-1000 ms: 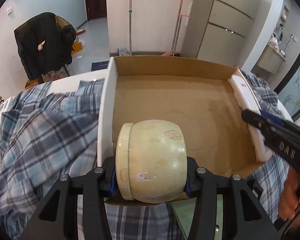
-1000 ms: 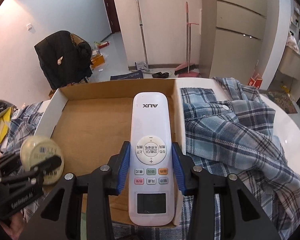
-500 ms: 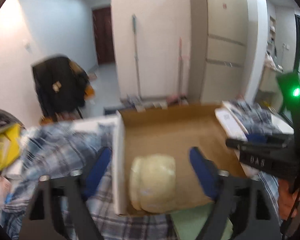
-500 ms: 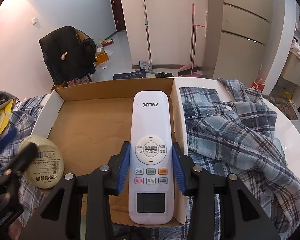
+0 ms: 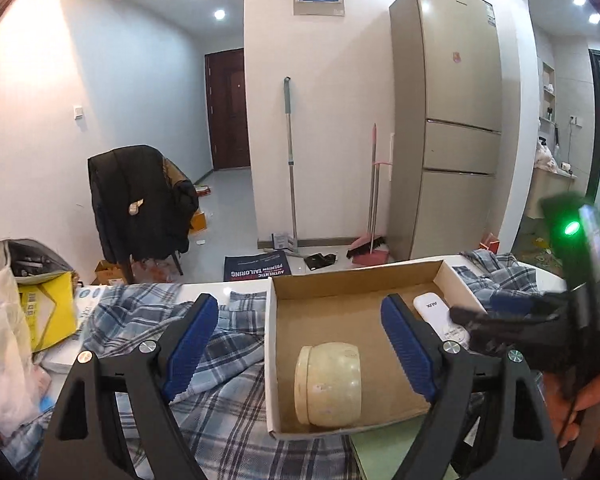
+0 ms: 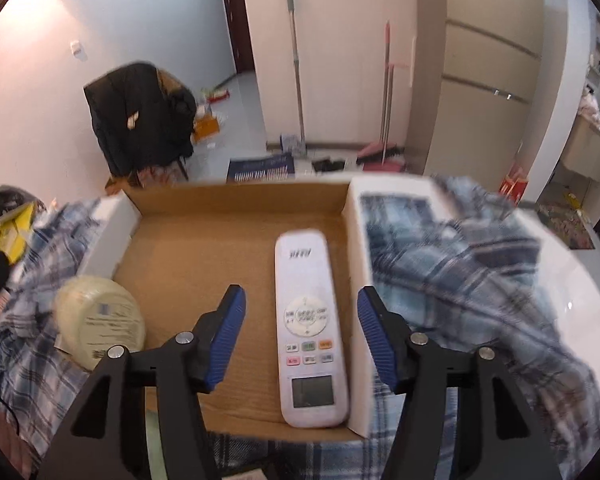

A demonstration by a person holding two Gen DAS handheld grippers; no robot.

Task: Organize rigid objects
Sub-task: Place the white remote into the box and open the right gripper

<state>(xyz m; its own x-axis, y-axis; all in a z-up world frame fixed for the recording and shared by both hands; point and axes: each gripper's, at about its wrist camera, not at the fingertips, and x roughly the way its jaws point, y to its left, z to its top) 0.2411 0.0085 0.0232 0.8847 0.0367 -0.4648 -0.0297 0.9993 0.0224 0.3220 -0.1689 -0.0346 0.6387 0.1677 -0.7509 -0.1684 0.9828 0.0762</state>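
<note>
1. Left wrist view: the left gripper (image 5: 300, 344) hangs above a table draped in blue plaid cloth (image 5: 220, 380), its blue-padded jaws spread wide with nothing between them. Below and beyond them sits a shallow cardboard box (image 5: 352, 304). A cream-coloured jar (image 5: 327, 385) lies on its side in the box's near left corner, clear of both pads. A white remote control (image 5: 436, 312) lies along the box's right wall, partly hidden by the left gripper's right finger and by the black right gripper (image 5: 500, 322), which reaches in from the right edge with a green light glowing on its body. A person's hand (image 5: 588, 404) shows at the lower right. A tall refrigerator (image 5: 452, 120) stands in the room behind.

2. Right wrist view: the right gripper (image 6: 300, 330) hangs over the same box (image 6: 236, 204), its jaws opening. The remote control (image 6: 309, 328) lies flat between them, lengthwise against the right wall, buttons up; neither pad touches it. The jar (image 6: 100, 326) rests at the box's near left corner, its labelled base facing the camera. Plaid cloth (image 6: 460, 280) lies on both sides of the box, blurred.
</note>
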